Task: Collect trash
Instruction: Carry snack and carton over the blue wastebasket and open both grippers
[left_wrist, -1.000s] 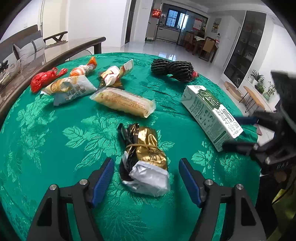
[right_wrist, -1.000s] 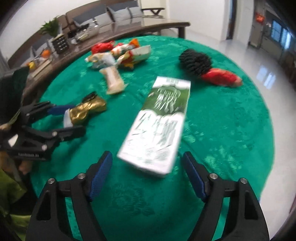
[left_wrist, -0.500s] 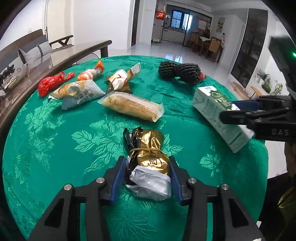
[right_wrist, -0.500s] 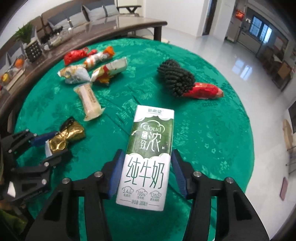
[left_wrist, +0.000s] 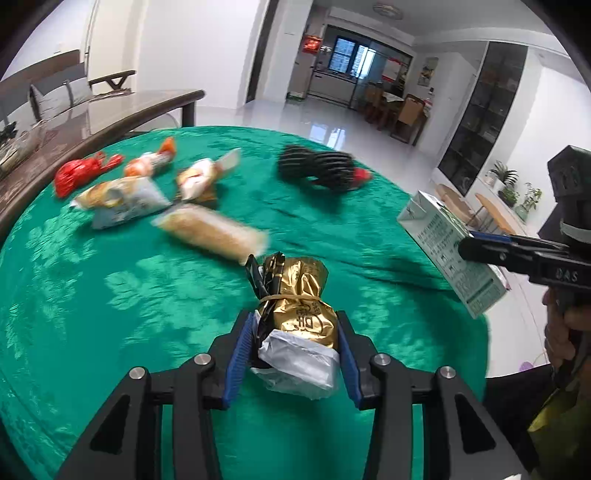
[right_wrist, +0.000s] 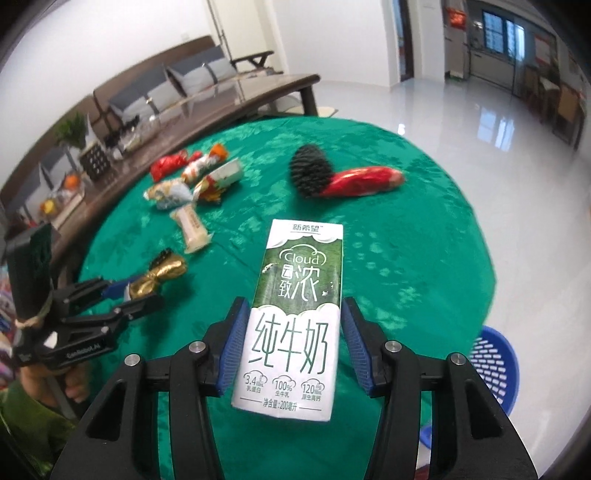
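A: What did the left hand-held gripper hold?
B: It was closed on the gold wrapper, above the green worktop.
A: And the right hand-held gripper?
B: It clamped the milk carton, lifted off the worktop.

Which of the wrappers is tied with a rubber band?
The gold foil wrapper shut in the left gripper; a band cinches its neck. The red, orange and clear wrappers lying on the tablecloth show none.
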